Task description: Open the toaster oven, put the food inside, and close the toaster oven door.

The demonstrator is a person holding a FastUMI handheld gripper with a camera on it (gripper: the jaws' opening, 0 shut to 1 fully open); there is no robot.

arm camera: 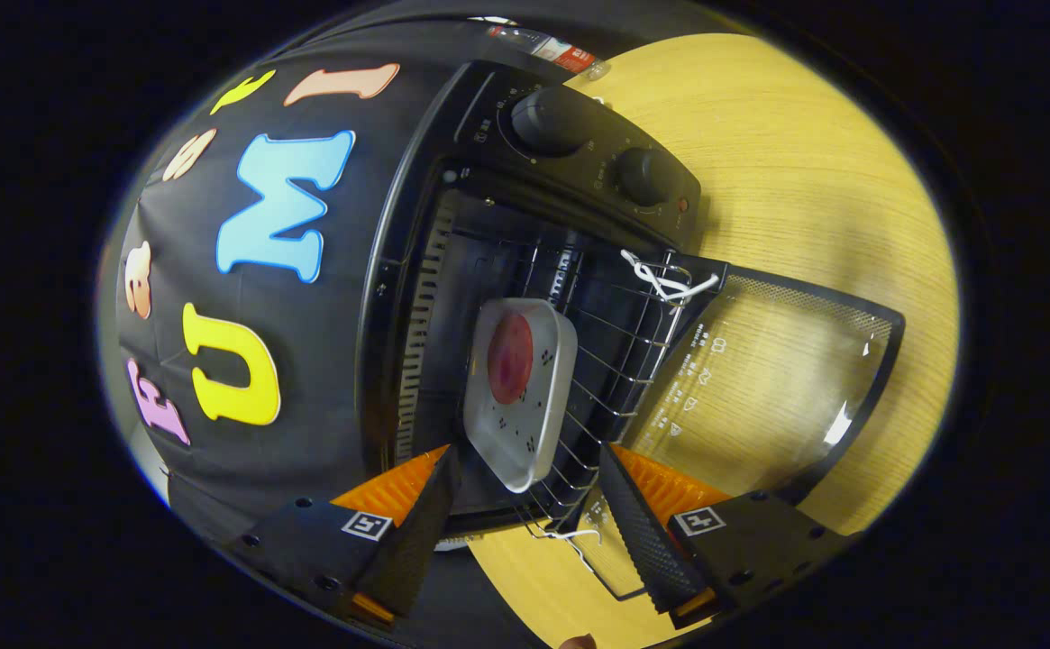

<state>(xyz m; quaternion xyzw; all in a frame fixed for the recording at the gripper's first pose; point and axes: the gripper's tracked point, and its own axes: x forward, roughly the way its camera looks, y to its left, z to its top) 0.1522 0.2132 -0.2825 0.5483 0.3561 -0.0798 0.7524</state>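
We saw the food (pixel 510 358), a red round, on a white tray (pixel 519 394) resting on the oven (pixel 488 270) rack (pixel 610 347), just ahead of our claw (pixel 525 469). Its fingers stood apart, gripping nothing. The glass door (pixel 763 388) hung open beside the right finger, over the wooden table (pixel 813 171).

Black toaster oven (pixel 525 180) with black knobs (pixel 550 120), silver wire rack (pixel 619 351). White tray (pixel 538 410) with small dark specks holds red round food (pixel 510 358). Table (pixel 795 180) is light yellow wood grain. White string (pixel 664 281) on rack.
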